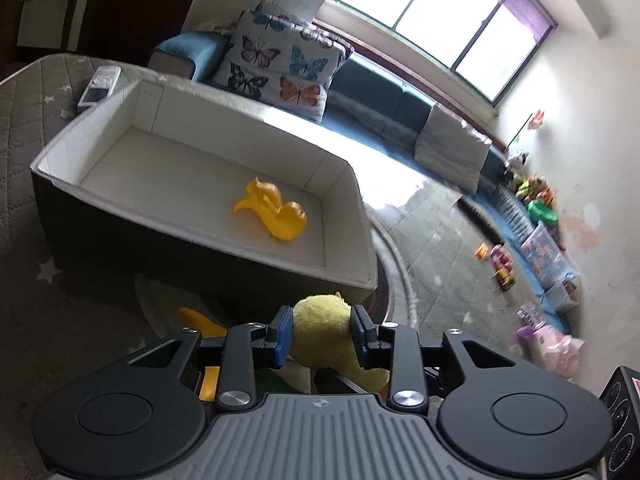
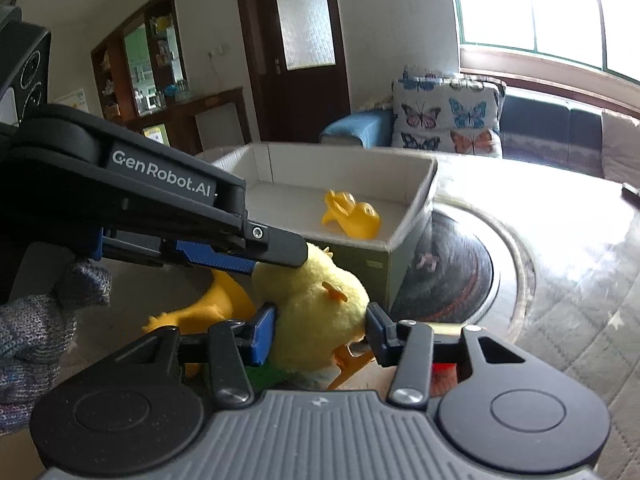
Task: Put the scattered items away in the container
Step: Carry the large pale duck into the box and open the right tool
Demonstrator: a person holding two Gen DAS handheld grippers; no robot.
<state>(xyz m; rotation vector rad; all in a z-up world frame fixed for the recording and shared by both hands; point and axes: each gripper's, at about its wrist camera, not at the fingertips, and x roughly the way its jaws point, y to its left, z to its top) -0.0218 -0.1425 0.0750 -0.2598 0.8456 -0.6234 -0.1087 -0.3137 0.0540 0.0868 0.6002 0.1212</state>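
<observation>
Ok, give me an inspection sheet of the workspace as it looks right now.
Surface: grey quilted mat with white stars.
Job's things: white-lined container holds one yellow plastic toy; yellow plush toy lies outside it, beside an orange plastic toy.
Clutter: white remote behind the container.
Grippers: left tool and right tool both clamp the plush toy.
Cables: nothing seen.
Surroundings: butterfly cushion on a sofa, window, toys along the wall, dark door.
</observation>
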